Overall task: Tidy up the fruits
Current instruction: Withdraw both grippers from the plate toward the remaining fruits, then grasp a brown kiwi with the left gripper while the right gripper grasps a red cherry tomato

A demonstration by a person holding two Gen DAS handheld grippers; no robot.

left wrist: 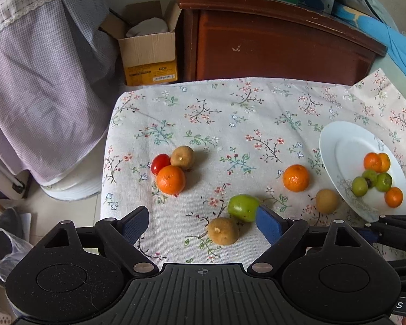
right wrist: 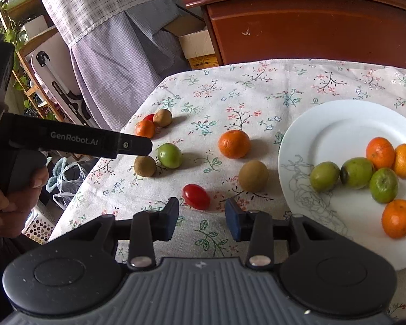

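At the far left of the floral tablecloth (left wrist: pixel 230 113), in the left wrist view, 3 fruits touch each other: a red cherry tomato (left wrist: pixel 160 163), a brown kiwi (left wrist: pixel 182 157) and an orange mandarin (left wrist: pixel 171 179). Nearer to the camera, the left gripper (left wrist: pixel 201 224) is spread wide and holds nothing. Between its blue pads lies another kiwi (left wrist: pixel 223 231), which touches a green fruit (left wrist: pixel 243 207); the right pad (left wrist: pixel 268 226) is just beside this green fruit.

More to the right, 1 mandarin (left wrist: pixel 296 178) lies alone, and a third kiwi (left wrist: pixel 328 201) rests near the rim of the white plate (left wrist: pixel 330 146). On the plate there are already 6 fruits: 3 mandarins and 3 green ones.

In the right wrist view, the right gripper (right wrist: pixel 202 216) is also open and empty. A second cherry tomato (right wrist: pixel 196 196) lies just in front of its fingers.

I judge that the kiwi is light and a little soft, so a gentle squeeze across its widest part is best. The green fruit looks smooth and firm, so it can slip or roll if the pads close off the centre. The tomato has thin skin and is easy to crush. All are round and can roll on the cloth.
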